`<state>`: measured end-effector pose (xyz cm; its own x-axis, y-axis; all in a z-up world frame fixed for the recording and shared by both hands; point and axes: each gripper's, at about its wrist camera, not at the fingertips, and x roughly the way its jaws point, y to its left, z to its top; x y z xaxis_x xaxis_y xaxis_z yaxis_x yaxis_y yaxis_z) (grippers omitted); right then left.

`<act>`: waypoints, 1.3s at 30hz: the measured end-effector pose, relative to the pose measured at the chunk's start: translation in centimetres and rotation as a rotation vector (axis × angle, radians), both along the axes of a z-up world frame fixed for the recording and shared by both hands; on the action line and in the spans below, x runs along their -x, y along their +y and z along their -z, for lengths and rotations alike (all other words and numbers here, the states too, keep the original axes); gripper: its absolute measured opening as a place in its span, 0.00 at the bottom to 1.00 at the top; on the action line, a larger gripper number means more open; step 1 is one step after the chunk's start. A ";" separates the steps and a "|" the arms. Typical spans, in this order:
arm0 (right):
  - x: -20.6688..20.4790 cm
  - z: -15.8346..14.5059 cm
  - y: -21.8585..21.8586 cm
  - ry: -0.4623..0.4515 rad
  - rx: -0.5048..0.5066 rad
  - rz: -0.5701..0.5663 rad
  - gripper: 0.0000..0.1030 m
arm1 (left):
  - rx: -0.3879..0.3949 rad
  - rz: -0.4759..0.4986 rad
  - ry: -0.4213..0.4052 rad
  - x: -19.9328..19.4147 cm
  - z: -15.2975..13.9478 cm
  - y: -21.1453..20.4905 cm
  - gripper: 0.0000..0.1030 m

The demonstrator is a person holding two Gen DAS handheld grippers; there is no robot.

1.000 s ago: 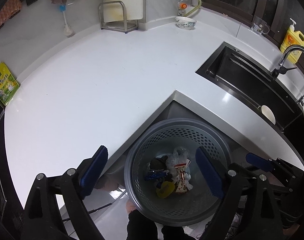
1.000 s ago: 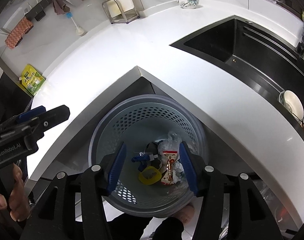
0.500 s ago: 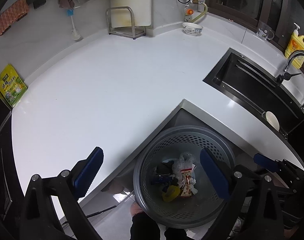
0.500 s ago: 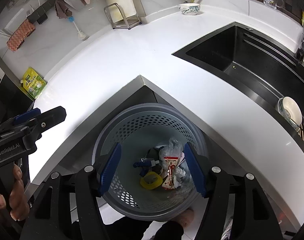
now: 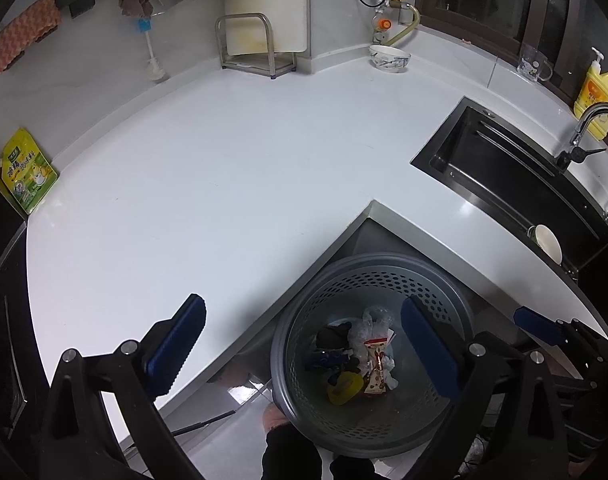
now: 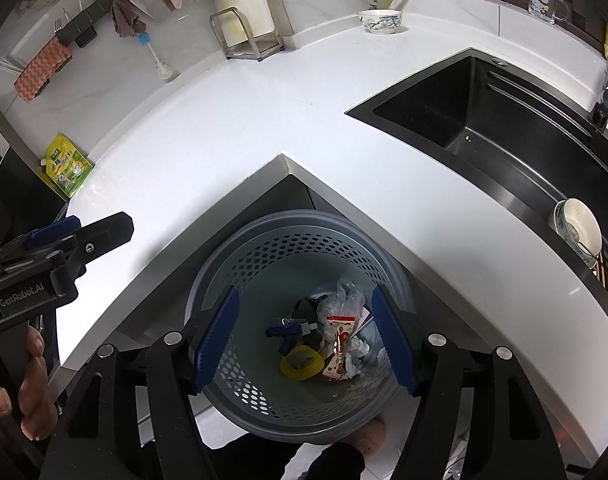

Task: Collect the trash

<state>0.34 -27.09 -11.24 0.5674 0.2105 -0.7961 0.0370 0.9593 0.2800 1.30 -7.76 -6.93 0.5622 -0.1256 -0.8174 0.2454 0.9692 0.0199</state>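
While both grippers hang above the inner counter corner, left gripper gapes wide, empty; right gripper also spread, empty. Perforated bin sits under the corner, holding the trash: snack wrapper, yellow ring, crumpled plastic.

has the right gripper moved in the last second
Yes. In the right wrist view the right gripper has pulled up and back: the trash basket and countertop corner sit lower in frame.

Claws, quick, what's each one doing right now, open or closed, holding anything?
Left claw: open, holding nothing.
Right claw: open, holding nothing, above the trash bin.
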 end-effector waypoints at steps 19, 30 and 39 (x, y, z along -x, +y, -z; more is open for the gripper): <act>0.1 -0.1 0.3 -0.002 0.013 -0.013 0.66 | -0.028 -0.027 0.001 0.0 -0.1 0.3 0.94; 0.0 -0.2 0.7 -0.002 0.019 -0.026 0.66 | -0.029 -0.040 0.002 0.0 -0.2 0.5 0.94; 0.0 -0.2 0.8 -0.002 0.020 -0.027 0.66 | -0.035 -0.044 0.007 -0.1 -0.1 0.5 0.94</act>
